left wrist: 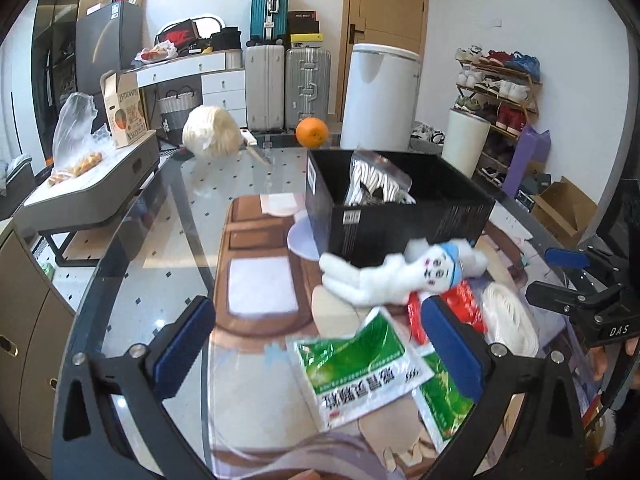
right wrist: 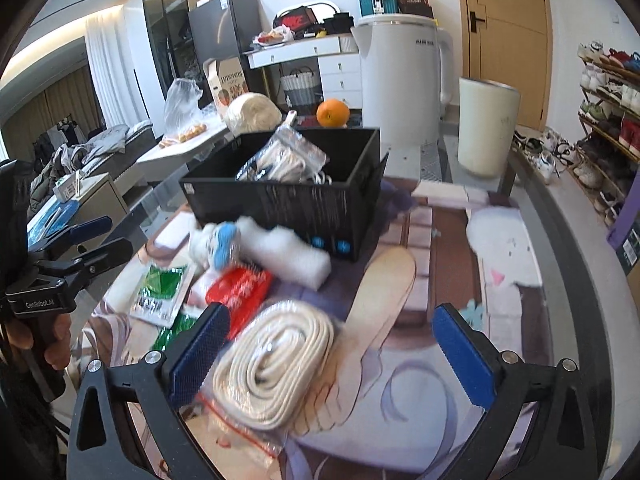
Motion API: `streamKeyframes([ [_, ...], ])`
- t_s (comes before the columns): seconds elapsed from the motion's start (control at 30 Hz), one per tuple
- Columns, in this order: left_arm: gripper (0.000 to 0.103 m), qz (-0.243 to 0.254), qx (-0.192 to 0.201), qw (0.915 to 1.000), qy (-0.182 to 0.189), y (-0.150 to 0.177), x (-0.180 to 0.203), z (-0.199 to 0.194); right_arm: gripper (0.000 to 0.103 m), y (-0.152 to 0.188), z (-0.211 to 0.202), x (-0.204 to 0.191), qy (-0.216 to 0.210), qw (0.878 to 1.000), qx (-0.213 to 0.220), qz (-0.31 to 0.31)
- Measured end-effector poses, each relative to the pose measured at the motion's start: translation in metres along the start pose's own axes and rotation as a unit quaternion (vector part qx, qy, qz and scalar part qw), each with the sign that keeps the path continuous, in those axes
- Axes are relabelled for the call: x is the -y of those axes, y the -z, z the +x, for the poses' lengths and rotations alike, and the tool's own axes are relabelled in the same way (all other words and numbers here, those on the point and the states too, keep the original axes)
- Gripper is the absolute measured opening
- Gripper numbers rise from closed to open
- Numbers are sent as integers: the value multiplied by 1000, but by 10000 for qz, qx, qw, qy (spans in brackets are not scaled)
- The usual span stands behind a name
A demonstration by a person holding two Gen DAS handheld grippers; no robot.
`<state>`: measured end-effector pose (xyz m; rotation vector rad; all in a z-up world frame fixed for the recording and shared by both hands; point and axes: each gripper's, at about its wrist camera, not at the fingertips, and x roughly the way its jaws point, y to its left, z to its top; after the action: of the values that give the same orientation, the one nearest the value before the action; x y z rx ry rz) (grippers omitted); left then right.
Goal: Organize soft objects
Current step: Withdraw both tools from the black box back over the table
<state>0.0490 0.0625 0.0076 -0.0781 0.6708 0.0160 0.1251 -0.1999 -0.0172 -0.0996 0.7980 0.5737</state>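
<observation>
Our right claw (right wrist: 332, 356) stands spread wide, pinching nothing; the bagged coil of cream cotton webbing (right wrist: 276, 368) lies between its blue pads, close against the left pad and well clear of the right one. Our left claw (left wrist: 320, 344) is spread too, with the green-and-white foil sachet (left wrist: 356, 364) flat between its fingers.

We judge the main risk on the right to be an off-centre closing: the left pad would meet the slippery plastic bag first and push the coil sideways rather than clamp it. On the left, the thin sachet may simply slide on the printed mat (right wrist: 400, 400) under the pads.

Beyond both claws lie the white plush doll with a blue cap (left wrist: 400, 276) and the red packet (right wrist: 240, 288), then the black cardboard box (right wrist: 288, 196), already holding a bagged item.

Only the right view shows the coil's offset between its pads. Only the left view shows the doll's face and the sachet's print.
</observation>
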Motion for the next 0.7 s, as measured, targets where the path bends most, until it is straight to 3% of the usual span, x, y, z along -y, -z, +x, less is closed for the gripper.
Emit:
streamKeyframes([
  [0.7, 103, 278, -390, 9989, 17, 17, 9, 19, 102, 19, 27, -26, -207, 9975, -673, -79],
])
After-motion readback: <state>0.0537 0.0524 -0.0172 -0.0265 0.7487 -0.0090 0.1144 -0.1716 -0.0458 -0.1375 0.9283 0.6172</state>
